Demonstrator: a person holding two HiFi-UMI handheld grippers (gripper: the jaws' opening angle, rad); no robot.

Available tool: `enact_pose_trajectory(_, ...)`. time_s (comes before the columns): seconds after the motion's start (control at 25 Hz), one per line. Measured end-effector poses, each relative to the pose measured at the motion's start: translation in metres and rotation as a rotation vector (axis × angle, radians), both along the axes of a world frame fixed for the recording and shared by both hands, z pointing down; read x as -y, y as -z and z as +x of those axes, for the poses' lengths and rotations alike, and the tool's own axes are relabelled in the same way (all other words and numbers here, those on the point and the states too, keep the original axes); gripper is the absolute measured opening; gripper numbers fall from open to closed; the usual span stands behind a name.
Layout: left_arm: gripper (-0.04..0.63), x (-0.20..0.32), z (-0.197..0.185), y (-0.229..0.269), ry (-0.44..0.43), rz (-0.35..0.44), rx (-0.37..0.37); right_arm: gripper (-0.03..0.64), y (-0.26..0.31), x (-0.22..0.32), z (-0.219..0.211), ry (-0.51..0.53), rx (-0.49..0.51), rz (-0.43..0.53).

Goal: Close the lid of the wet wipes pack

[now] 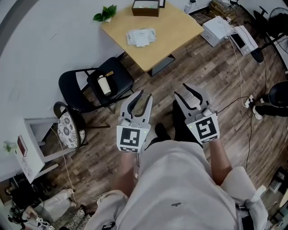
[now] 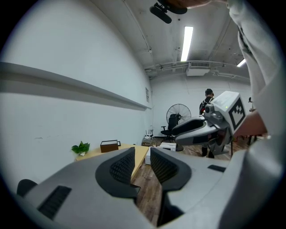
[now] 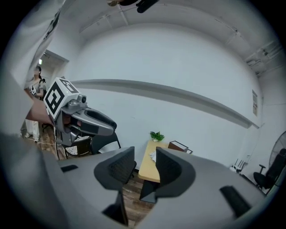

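Table [image 1: 180, 27] of pale wood stands at the top of the head view, well apart from both grippers. The wet wipes pack [image 1: 141, 37] lies on it as a flat white thing, near a brown box [image 1: 145, 8] and a small green plant [image 1: 105, 13]. Only this view shows the pack whole. It is too small there to tell if its lid is open or closed.

The left gripper [image 1: 146, 94] and the right gripper [image 1: 181, 90] are held side by side in front of the person's body, over the wooden floor [image 1: 225, 130], and they point toward the table. The head view also shows a black chair [image 1: 74, 87] by the wall with a pale bottle-like thing on its seat.

In the left gripper view the jaws stand a little apart with nothing between them, so this tool is released. Behind them are the table edge, the box and the plant, but the pack does not show there. This view alone gives the far end of the room, with a standing fan [image 2: 178, 114] and a person [image 2: 208, 100] beside it.

In the right gripper view the jaws are also apart and empty. Between them, far off, is the table with only a white corner of the pack; the right jaw covers the rest.

The person's white shirt cuts off the lower part of the head view.
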State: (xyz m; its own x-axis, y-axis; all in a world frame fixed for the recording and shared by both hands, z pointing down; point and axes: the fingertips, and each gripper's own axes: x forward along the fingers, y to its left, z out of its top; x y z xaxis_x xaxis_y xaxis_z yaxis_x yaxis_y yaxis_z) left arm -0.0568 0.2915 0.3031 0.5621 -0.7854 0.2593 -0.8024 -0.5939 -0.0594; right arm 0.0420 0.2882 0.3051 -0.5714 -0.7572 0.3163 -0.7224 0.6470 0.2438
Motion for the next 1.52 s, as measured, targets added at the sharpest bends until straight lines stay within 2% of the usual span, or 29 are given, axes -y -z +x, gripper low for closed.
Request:
enact_pose_trajectory(0.48,0.104,0.079,0.021,-0.002,0.049,-0.036,0.012,0.135,0.004,0.092,0.016,0.053,0.007,-0.012)
enact_pose_trajectory(1.08,0.103,0.188,0.092,-0.003,0.163,-0.06,0.03,0.132,0.003,0.214,0.073,0.189,0.022,-0.015)
enact_pose_trajectory(1.28,0.103,0.21,0.114,-0.009,0.214,-0.07,0.033,0.127,-0.001,0.241,0.085,0.262,0.022,-0.013)
enact_pose_trajectory(1.52,0.103,0.216,0.118,-0.025,0.24,-0.122,0.057,0.126,-0.009,0.255,0.083,0.298,0.04,-0.028)
